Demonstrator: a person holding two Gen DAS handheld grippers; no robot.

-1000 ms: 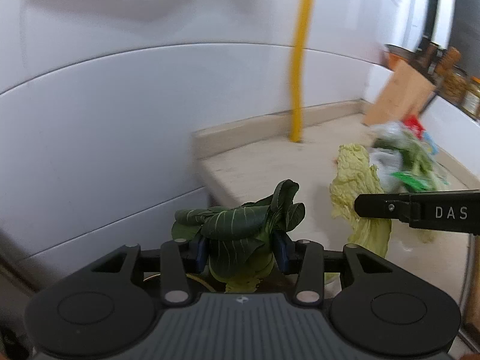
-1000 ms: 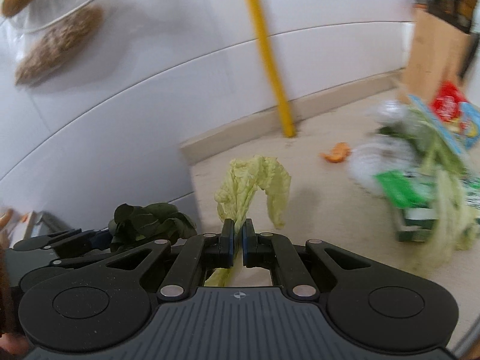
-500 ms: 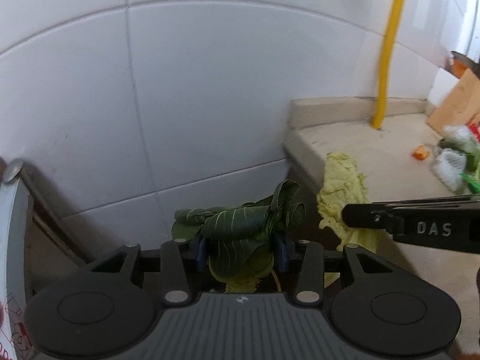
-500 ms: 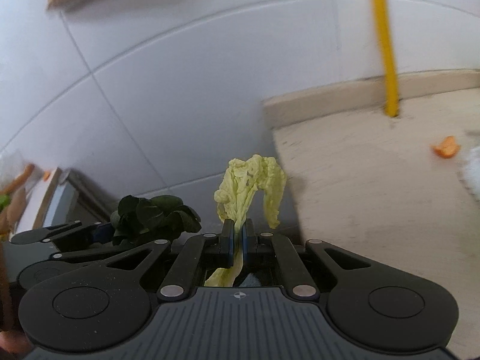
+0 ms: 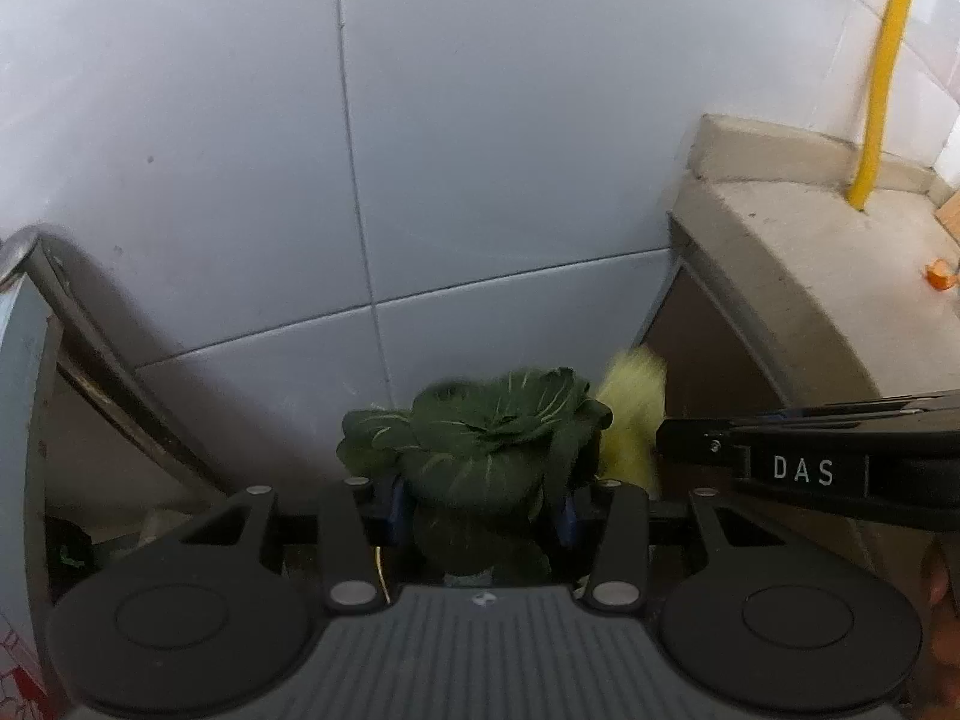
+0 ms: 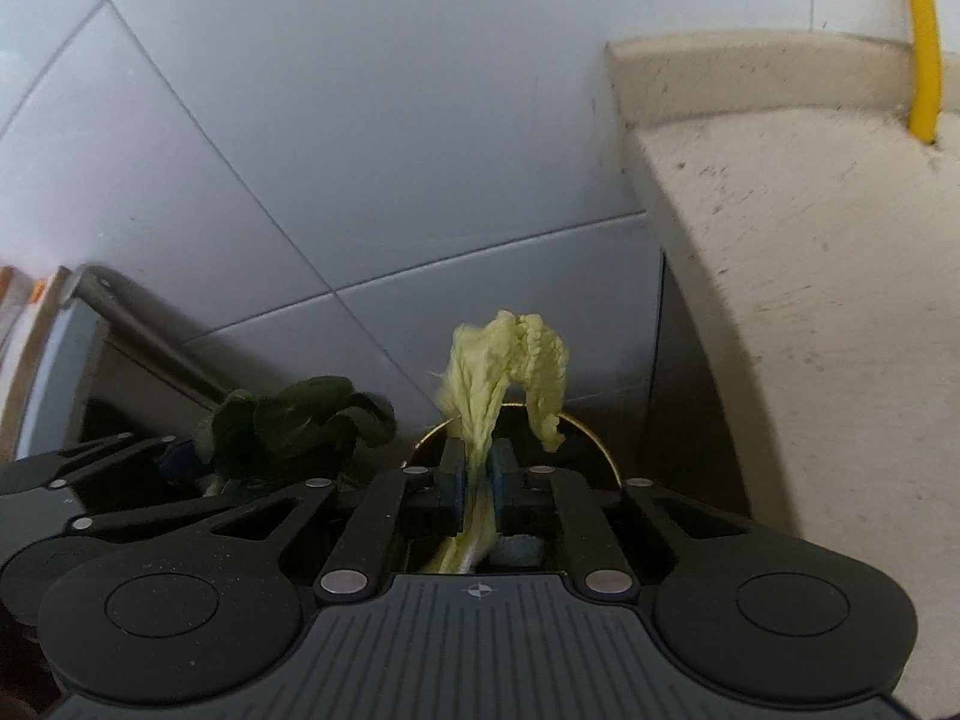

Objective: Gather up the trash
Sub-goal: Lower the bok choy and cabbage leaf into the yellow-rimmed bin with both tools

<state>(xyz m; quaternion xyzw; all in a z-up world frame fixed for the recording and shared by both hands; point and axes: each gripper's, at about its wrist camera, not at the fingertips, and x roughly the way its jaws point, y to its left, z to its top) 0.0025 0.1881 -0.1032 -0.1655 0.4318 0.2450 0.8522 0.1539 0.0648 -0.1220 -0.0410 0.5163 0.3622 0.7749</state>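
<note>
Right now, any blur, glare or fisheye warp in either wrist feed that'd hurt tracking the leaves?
Left wrist: dark leaf sharp enough, yellow leaf behind it smeared; lower area in deep shadow; tile lines bow from fisheye. Right wrist: yellow leaf crisp in the right tongs; dark leaf underexposed, little detail; counter edge curves strongly. No hard glare in either view.

Only one text is readable: the white capital letters "DAS", printed on the black side of the right gripper (image 5: pixel 804 471), which reaches in from the right, just beside the left gripper (image 5: pixel 480 510). At the bottom left corner, beside the left gripper, some red marks (image 5: pixel 21 669) stand on a white surface, but they are too small to read.
</note>
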